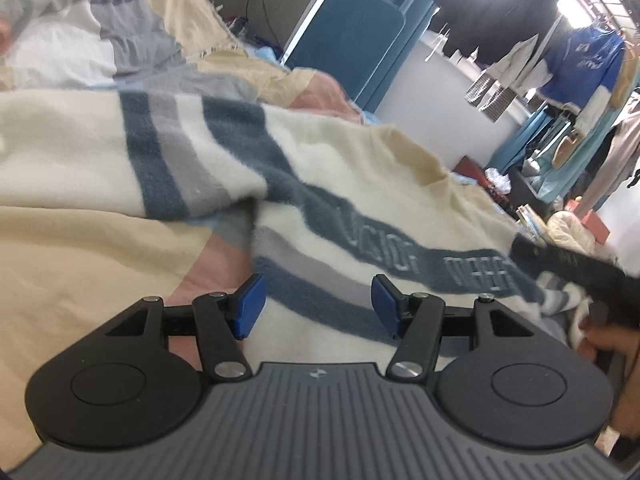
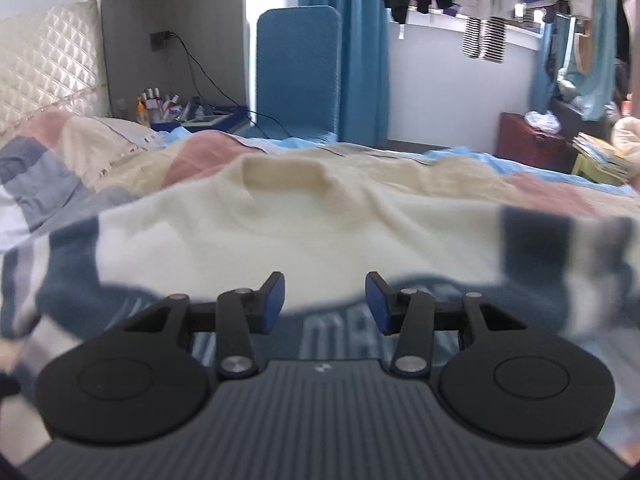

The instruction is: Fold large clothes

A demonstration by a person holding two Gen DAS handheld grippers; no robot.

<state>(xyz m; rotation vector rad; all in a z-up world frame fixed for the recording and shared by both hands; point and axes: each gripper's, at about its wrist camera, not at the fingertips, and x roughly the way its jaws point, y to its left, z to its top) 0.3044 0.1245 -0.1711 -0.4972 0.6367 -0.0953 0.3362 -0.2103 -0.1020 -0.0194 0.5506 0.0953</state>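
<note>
Sweater (image 2: 320,224), cream with blue and grey bands, lies spread on the bed (image 2: 540,188) directly ahead of both grippers. Left gripper (image 1: 318,306): jaws parted, nothing between the pads, cloth beneath them. Right gripper (image 2: 325,302): jaws parted somewhat narrower, gripping nothing, collar straight ahead. Contact with fabric cannot be determined.
</note>
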